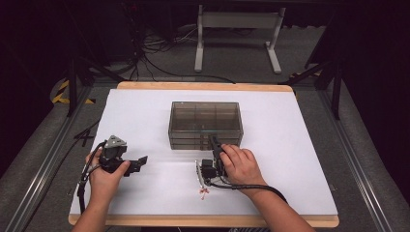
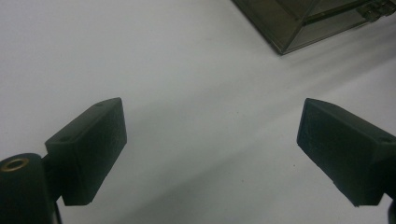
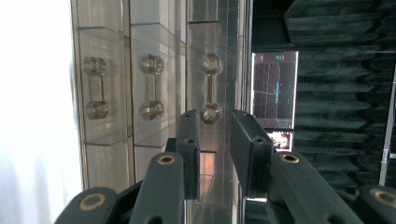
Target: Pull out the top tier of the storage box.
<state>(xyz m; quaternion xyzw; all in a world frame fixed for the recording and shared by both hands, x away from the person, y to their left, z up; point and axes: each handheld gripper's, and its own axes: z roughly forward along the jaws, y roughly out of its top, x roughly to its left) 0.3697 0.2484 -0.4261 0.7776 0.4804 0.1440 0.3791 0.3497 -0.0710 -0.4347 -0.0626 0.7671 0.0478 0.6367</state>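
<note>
A smoky clear box of drawers [image 1: 205, 118] stands mid-table; its corner [image 2: 299, 23] shows in the left gripper view. My right gripper [image 1: 212, 141] is rolled on its side at the box's front. In the right gripper view its jaws [image 3: 215, 116] stand a narrow gap apart, open, with the top drawer's handle [image 3: 211, 88] just past the tips, in line with the gap. The middle drawer's handle [image 3: 150, 88] and the bottom one [image 3: 95, 88] lie to the side. My left gripper [image 1: 140, 162] rests low at the left, wide open [image 2: 210, 149] over bare white table.
A small pink and white scrap [image 1: 203, 192] lies on the white mat [image 1: 290, 159] just in front of the right hand. The table's wooden front edge [image 1: 203, 221] runs below both forearms. A white desk frame [image 1: 237, 34] stands on the floor beyond.
</note>
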